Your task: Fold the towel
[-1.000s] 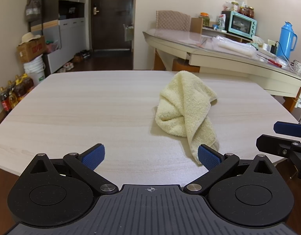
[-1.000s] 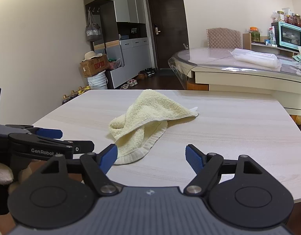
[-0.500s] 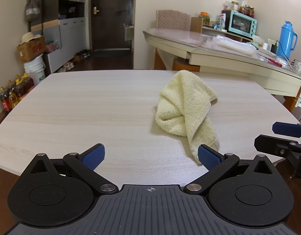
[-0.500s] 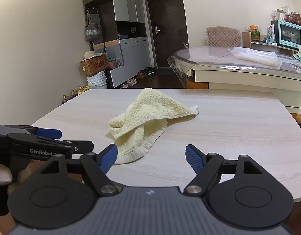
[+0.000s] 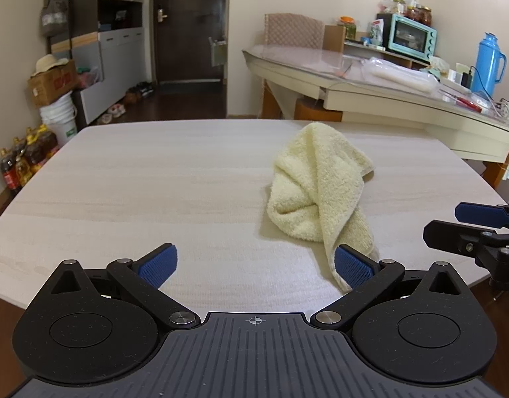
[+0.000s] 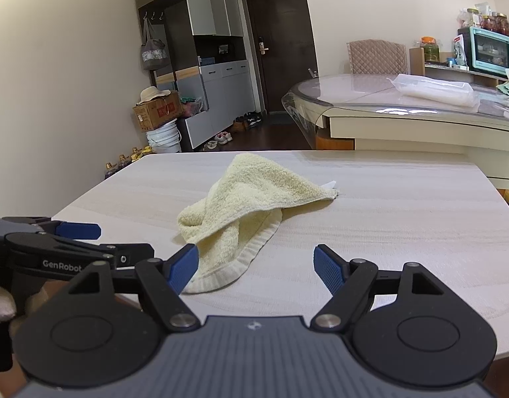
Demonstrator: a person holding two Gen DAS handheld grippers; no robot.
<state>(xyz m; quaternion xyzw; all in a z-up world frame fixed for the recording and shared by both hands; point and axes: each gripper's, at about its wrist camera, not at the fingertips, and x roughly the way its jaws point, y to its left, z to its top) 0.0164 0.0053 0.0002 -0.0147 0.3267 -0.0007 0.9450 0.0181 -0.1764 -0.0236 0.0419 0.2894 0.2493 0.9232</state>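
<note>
A pale yellow towel (image 5: 315,192) lies crumpled in a heap on the light wooden table (image 5: 155,182), right of centre in the left wrist view. My left gripper (image 5: 256,263) stands open near the table's front edge, its right pad just in front of the towel's trailing hem, nothing between its fingers. In the right wrist view the towel (image 6: 254,205) lies ahead and to the left. My right gripper (image 6: 256,267) is open too, its left pad beside the ribbed hem, touching nothing. Each gripper shows at the other view's edge.
Behind the table stands a second, glass-topped table (image 5: 370,76) with a chair, a teal oven (image 5: 412,36) and a blue flask (image 5: 488,63). Bottles (image 5: 25,159), a bucket and a box sit on the floor at the left, by grey cabinets and a dark door.
</note>
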